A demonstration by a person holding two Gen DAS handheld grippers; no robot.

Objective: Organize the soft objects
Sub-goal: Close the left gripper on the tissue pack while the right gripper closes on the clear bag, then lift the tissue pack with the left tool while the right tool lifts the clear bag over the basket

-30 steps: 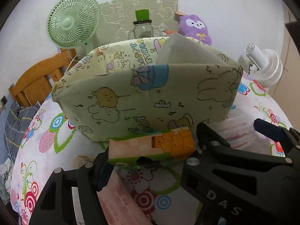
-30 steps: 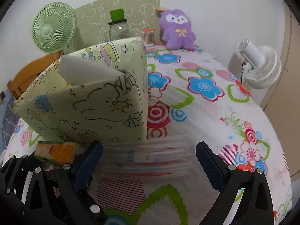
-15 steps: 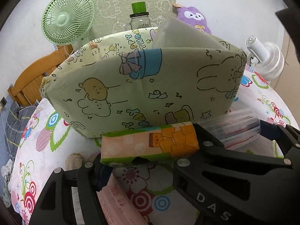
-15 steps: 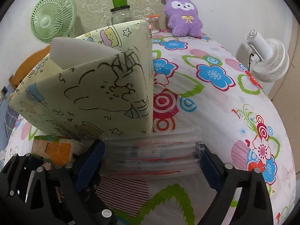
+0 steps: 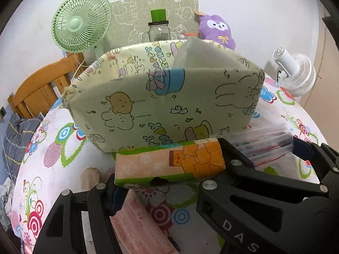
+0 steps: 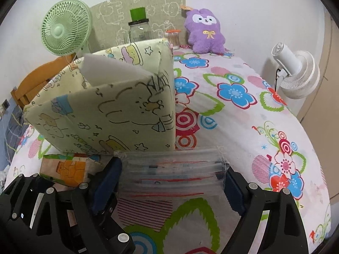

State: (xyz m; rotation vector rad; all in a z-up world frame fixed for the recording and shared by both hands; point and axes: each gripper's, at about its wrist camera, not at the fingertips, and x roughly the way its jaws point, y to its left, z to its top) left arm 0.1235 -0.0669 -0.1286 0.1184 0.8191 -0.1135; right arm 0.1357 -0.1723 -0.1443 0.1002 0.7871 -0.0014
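My left tool point(image 5: 169, 175) is clamped on the tissue pack point(image 5: 169, 165), held just in front of the fabric bin point(image 5: 165, 108). My right tool point(image 6: 172, 182) grips the stack of zip bags point(image 6: 171, 173) from both sides, right at the bin's near corner and beside the pack. The bin stands open on the floral surface point(image 6: 243, 127). Farther back are a green fan point(image 6: 62, 29), a jar point(image 6: 139, 29), a purple plush point(image 6: 204, 31) and a white fan point(image 6: 296, 72).
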